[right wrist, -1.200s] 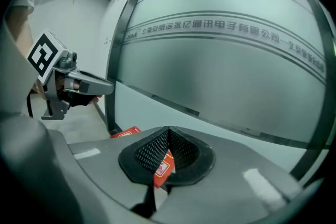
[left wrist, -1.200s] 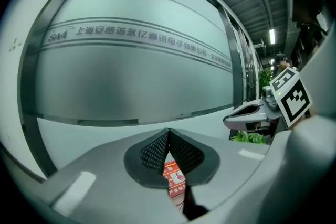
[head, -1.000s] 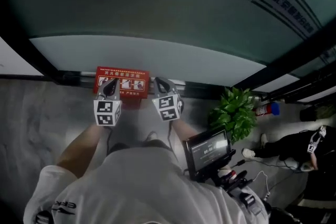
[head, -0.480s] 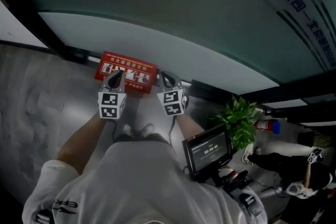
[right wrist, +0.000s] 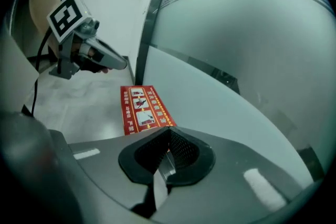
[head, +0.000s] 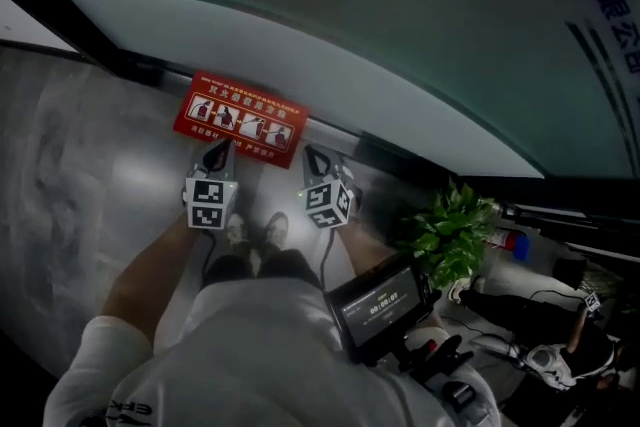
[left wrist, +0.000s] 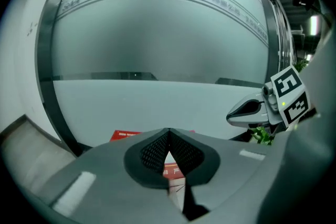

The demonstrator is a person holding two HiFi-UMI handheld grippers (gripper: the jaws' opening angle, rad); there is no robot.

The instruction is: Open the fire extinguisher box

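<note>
The red rectangular fire extinguisher box (head: 240,118), its flat lid printed with white pictograms, lies shut on the grey stone floor (head: 90,175). It sits up and left of the middle of the head view, against the foot of the frosted glass wall (head: 330,75). Both tools point toward it from just below in the frame. The left gripper (head: 217,155) has its jaws pressed together with nothing between them. The right gripper (head: 314,159) is the same, tips meeting and empty. A green leafy potted plant (head: 450,230) stands at the right, above a small black screen (head: 383,300).
</note>
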